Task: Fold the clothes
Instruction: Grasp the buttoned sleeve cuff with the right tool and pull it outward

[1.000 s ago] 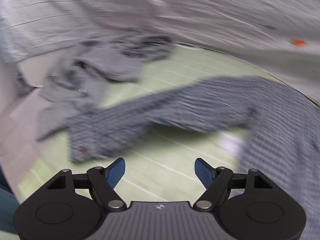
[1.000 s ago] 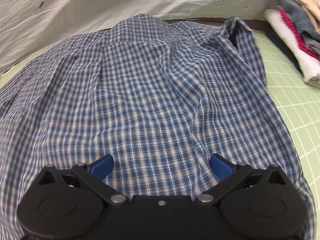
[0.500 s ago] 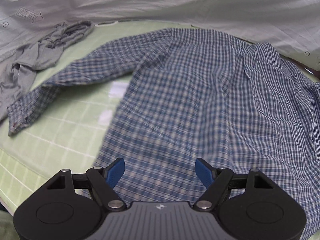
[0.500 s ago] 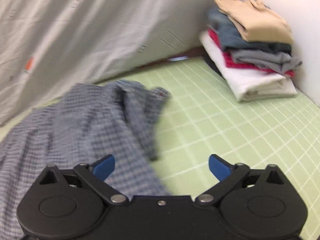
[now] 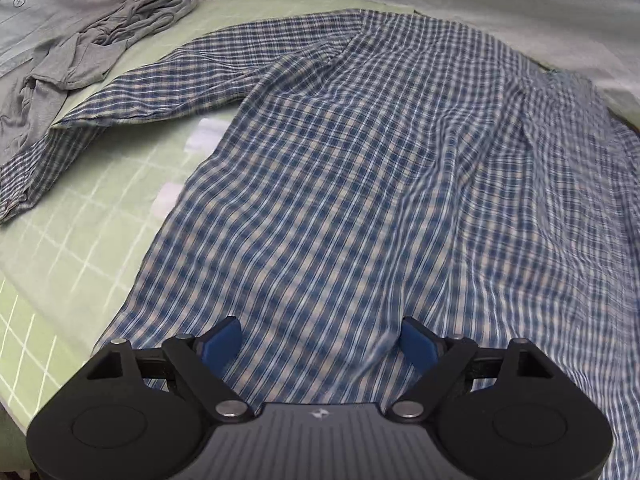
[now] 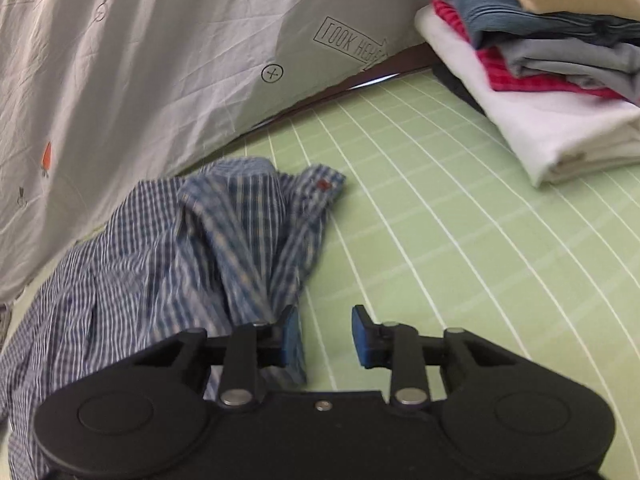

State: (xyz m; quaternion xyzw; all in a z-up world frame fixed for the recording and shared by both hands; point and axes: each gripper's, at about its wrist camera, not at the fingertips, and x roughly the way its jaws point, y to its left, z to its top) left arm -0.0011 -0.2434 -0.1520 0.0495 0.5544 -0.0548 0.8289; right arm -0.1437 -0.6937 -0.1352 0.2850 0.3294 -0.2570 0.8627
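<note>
- Two views, one garment in work. Left wrist view: blue-and-cream checked cotton shirt (image 5: 360,184) lies spread on the green gridded mat (image 5: 72,248); left gripper (image 5: 320,344) hovers over its hem, jaws spread and just opening, pinching nothing; crumpled grey garment (image 5: 80,52) lies beyond the sleeve.
- Right wrist view: right gripper (image 6: 324,334), jaws just closing, still gapped, nothing between them, sits beside the bunched sleeve (image 6: 256,240); folded pile (image 6: 560,80) lies well apart.
- Step, judged: sleeve fold; next, grip the sleeve edge.

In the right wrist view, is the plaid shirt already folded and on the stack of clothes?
No: the plaid shirt lies bunched on the green mat, apart from the folded stack at upper right.
</note>
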